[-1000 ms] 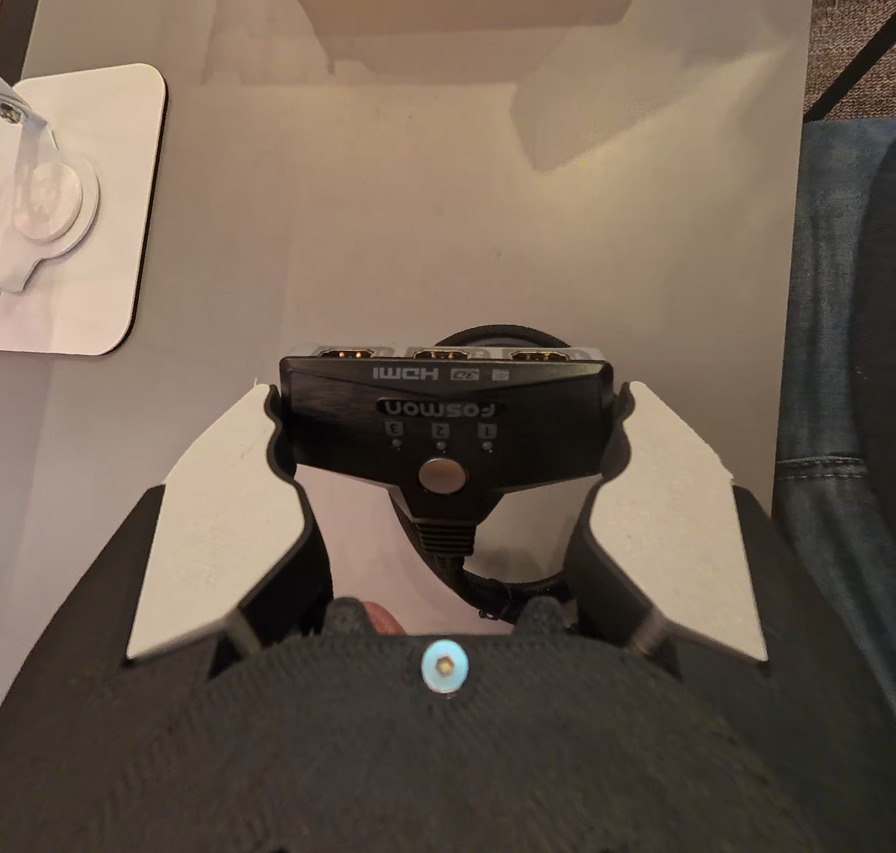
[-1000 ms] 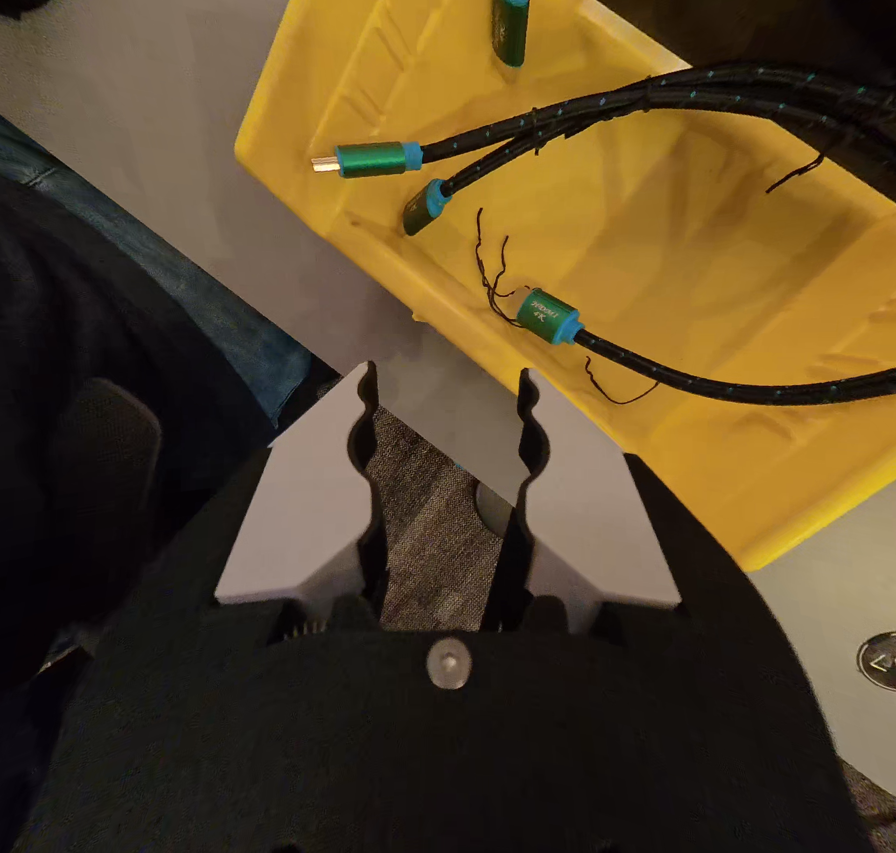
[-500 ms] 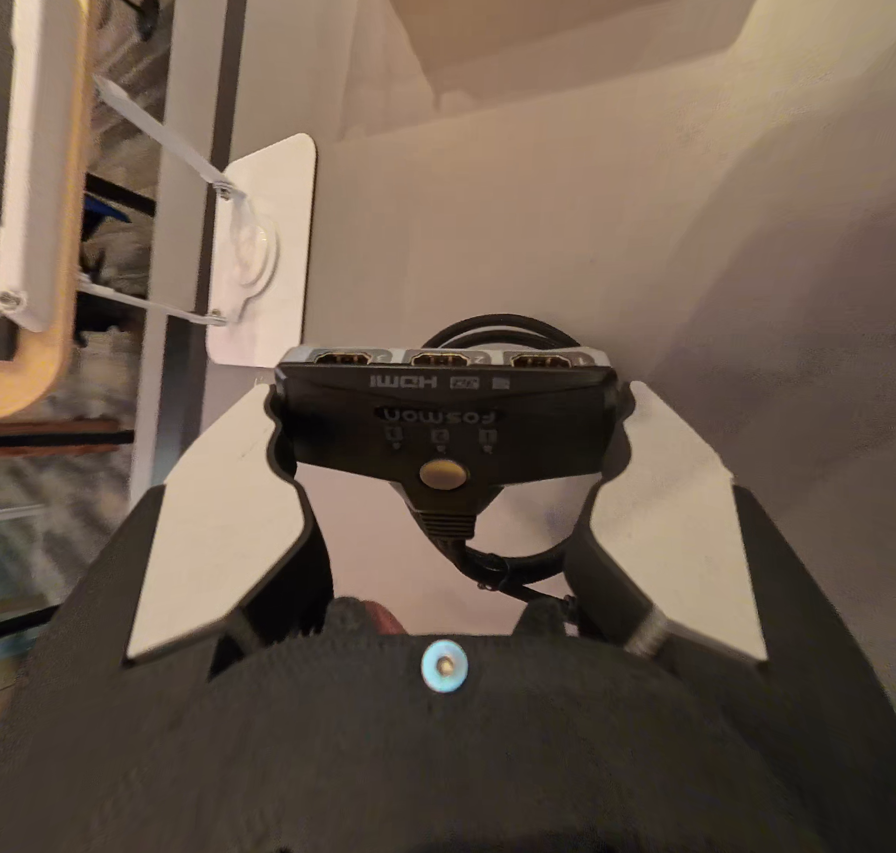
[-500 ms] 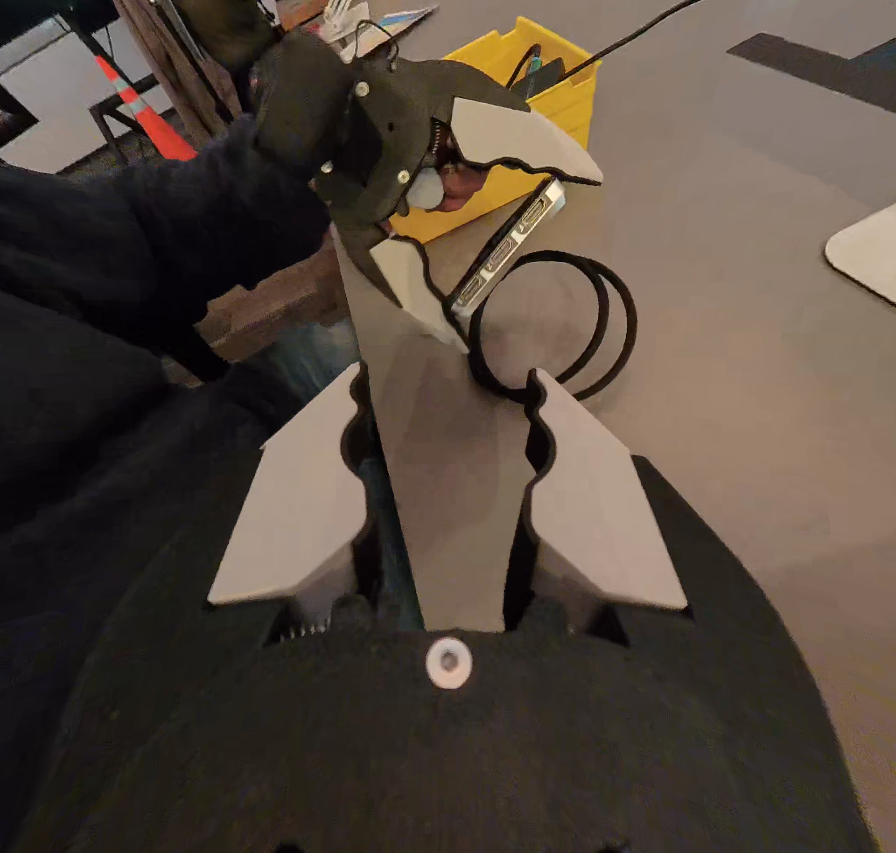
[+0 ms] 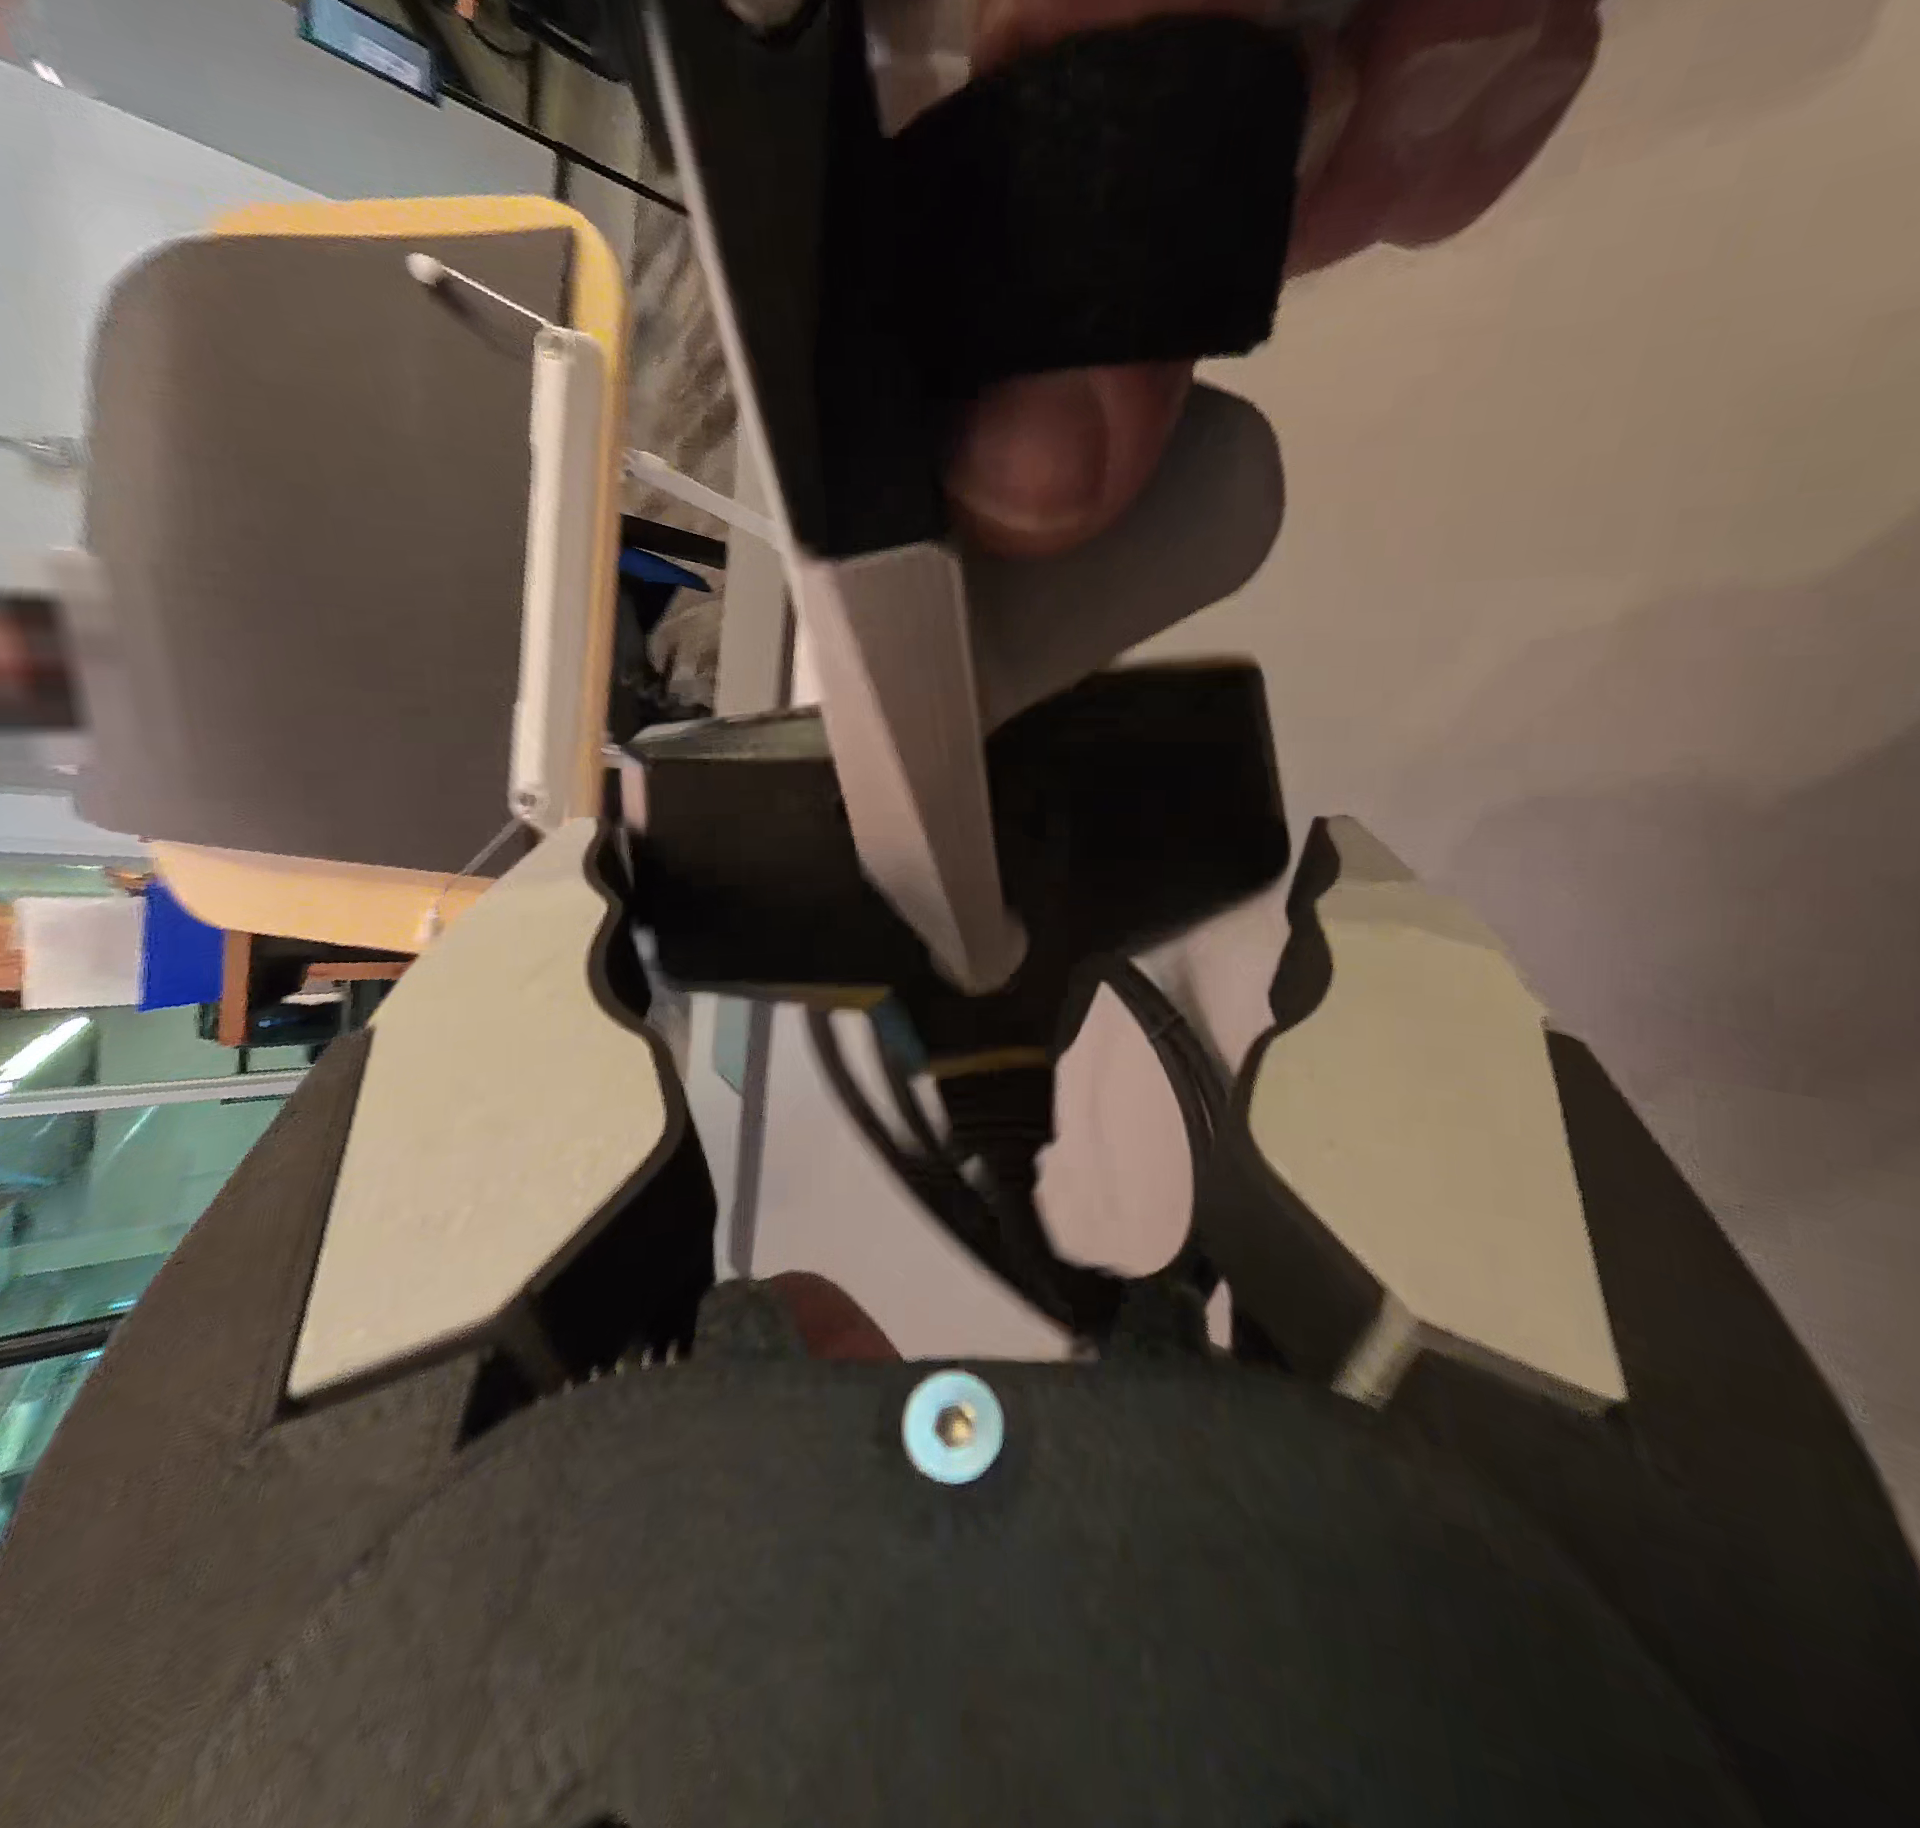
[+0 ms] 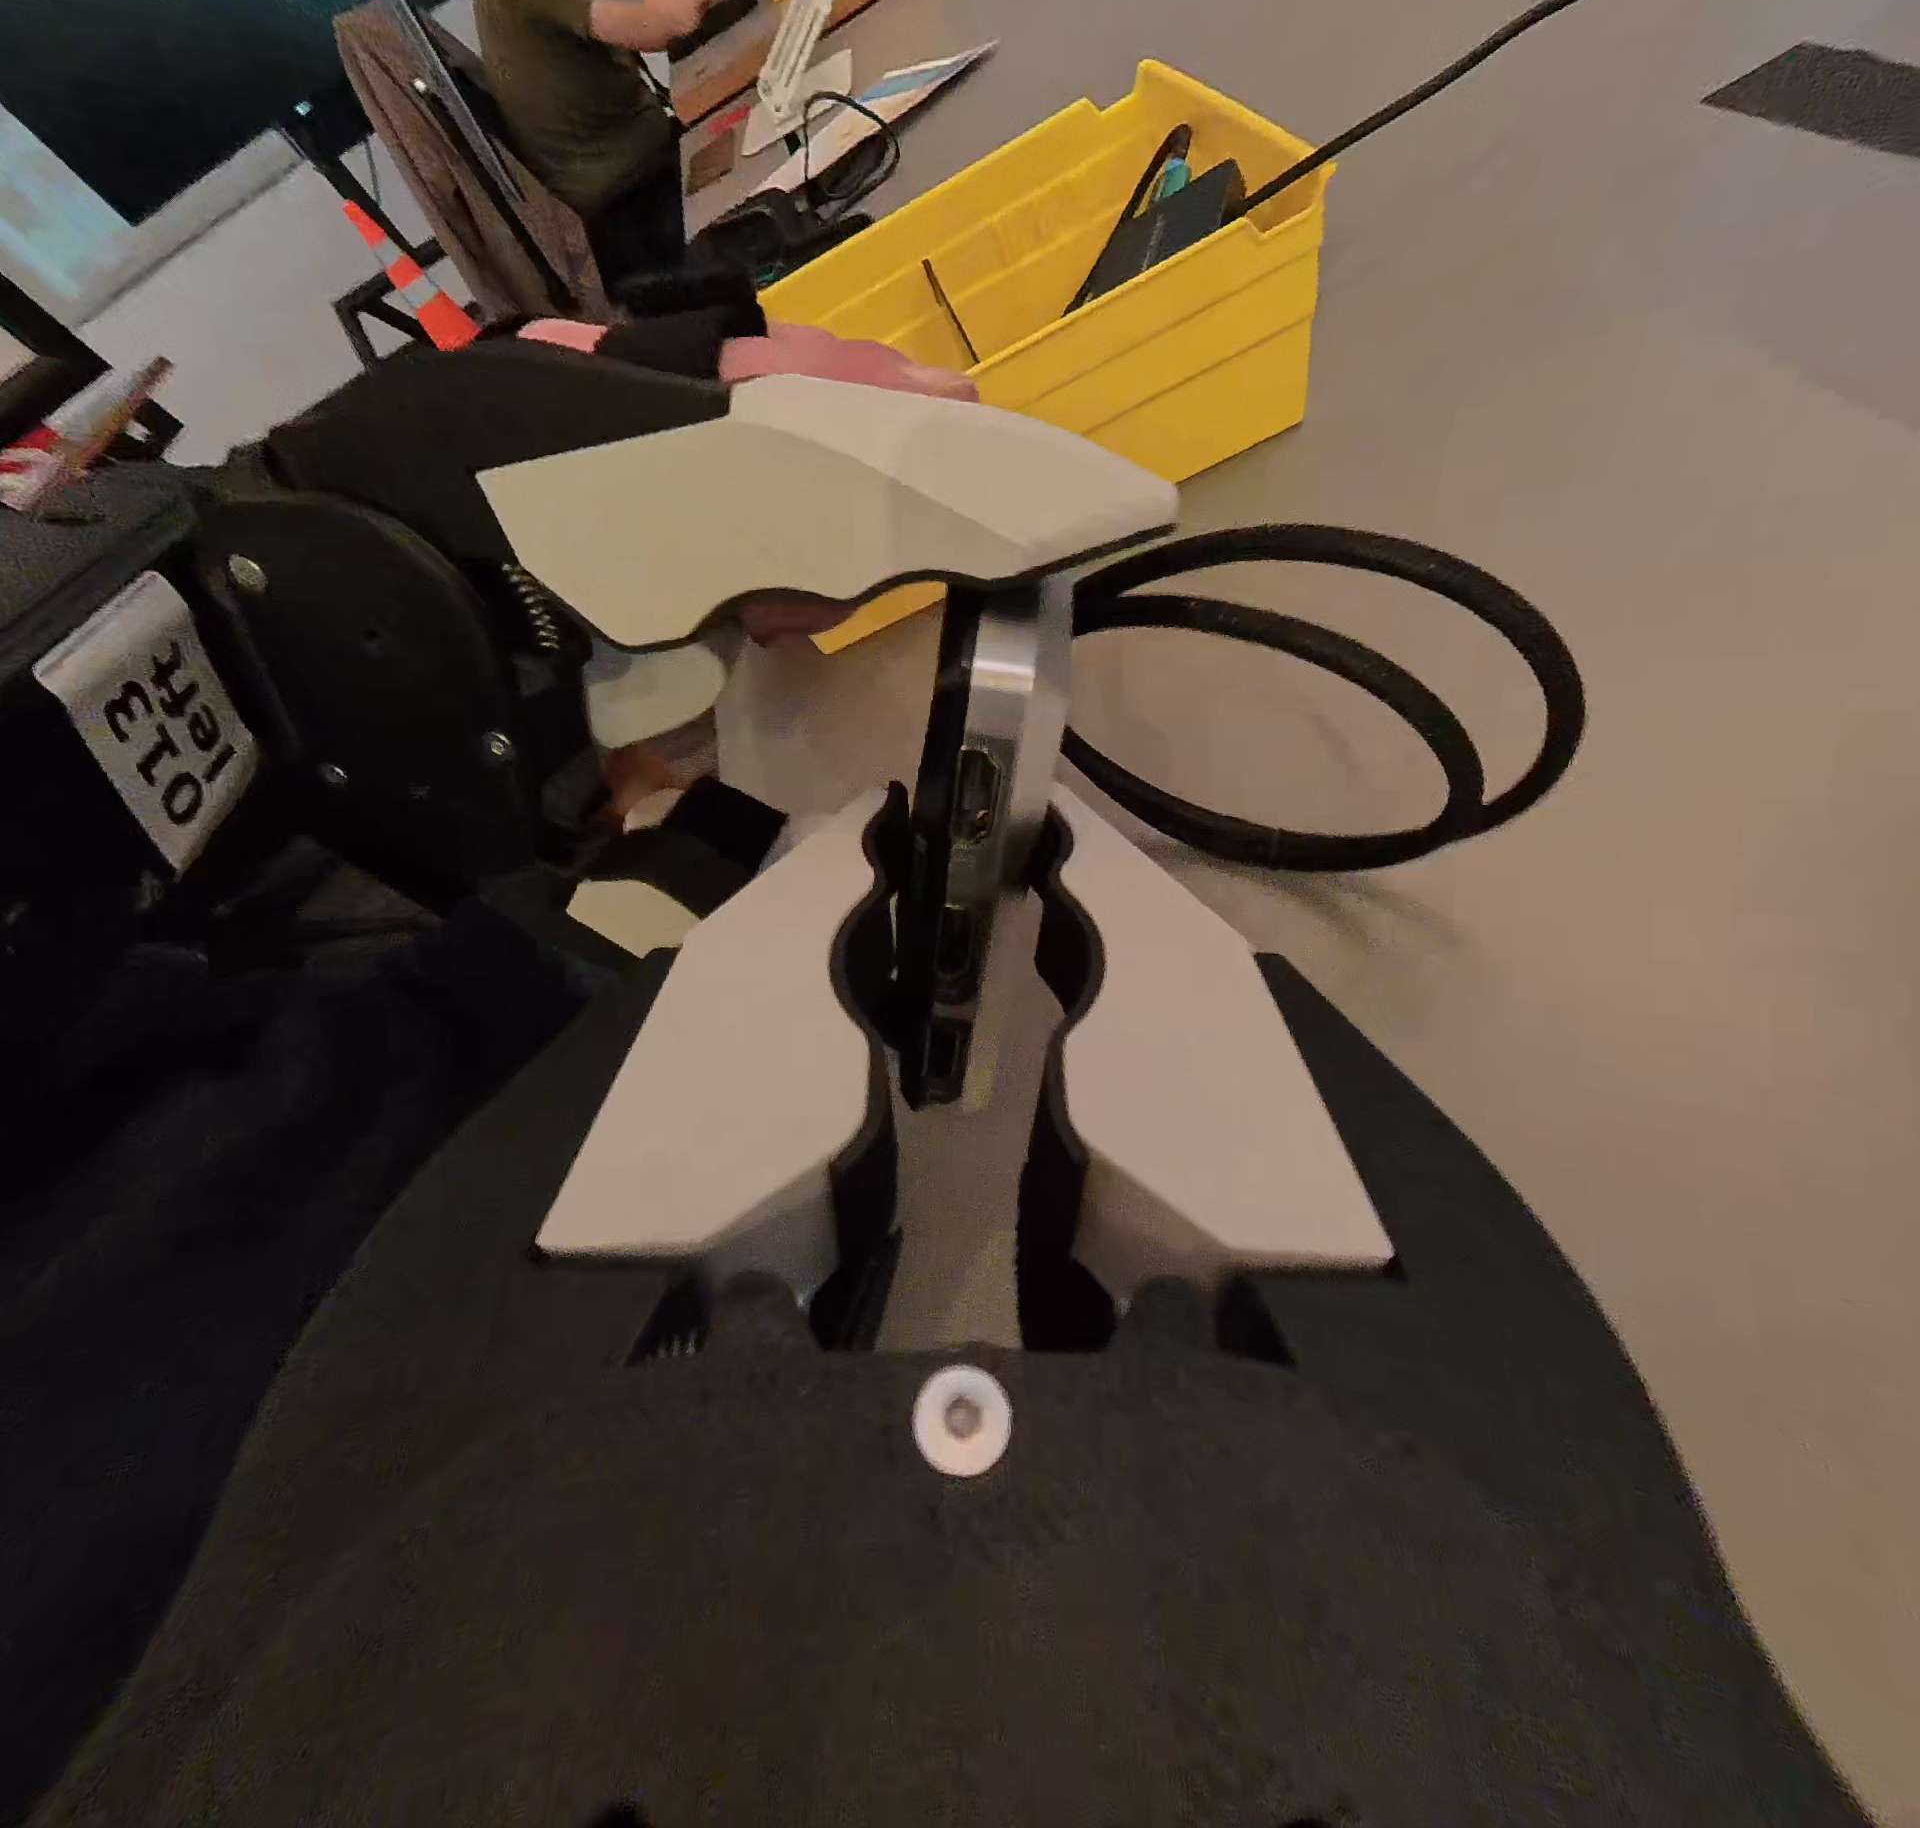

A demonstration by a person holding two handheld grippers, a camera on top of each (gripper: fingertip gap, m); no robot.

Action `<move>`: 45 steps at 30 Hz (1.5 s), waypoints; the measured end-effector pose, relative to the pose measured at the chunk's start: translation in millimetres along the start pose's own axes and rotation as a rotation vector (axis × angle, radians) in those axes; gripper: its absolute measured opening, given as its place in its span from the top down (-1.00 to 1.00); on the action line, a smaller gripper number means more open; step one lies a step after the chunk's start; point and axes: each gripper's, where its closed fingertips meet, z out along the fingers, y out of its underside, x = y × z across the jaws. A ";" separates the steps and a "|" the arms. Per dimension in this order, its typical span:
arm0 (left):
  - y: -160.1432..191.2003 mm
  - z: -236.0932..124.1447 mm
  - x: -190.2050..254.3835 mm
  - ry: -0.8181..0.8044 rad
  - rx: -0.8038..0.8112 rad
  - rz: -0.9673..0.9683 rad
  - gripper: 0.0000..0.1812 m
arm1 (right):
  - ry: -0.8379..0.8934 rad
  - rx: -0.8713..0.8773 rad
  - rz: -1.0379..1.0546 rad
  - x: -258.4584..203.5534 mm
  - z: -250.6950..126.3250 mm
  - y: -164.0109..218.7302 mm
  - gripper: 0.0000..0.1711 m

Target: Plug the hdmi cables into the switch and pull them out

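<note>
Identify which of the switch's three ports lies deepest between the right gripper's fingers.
The port at the switch's near end, lowest in the right wrist view. The middle port sits farther out, and the far port lies level with the right gripper's fingertips.

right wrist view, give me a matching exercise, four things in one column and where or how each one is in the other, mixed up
1 switch
2 yellow bin
3 black cable
4 traffic cone

a coiled in a loop right of the switch
b held up on its edge, ports facing the camera
c far back on the left, orange with stripes
d on the table, farther back, with cables inside

Pairs: 1-b, 2-d, 3-a, 4-c
</note>
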 end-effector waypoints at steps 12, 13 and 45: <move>-8.4 -49.0 -45.5 -0.198 0.185 -0.124 0.63 | 0.317 0.085 -0.155 40.7 -186.5 -67.7 0.78; -4.3 -46.7 -42.1 -0.199 0.180 -0.122 0.67 | 0.360 0.082 -0.163 44.7 -209.5 -73.7 0.76; 38.8 -6.4 35.9 0.104 0.037 -0.211 0.49 | 0.619 -0.321 0.320 222.1 -332.1 41.6 0.77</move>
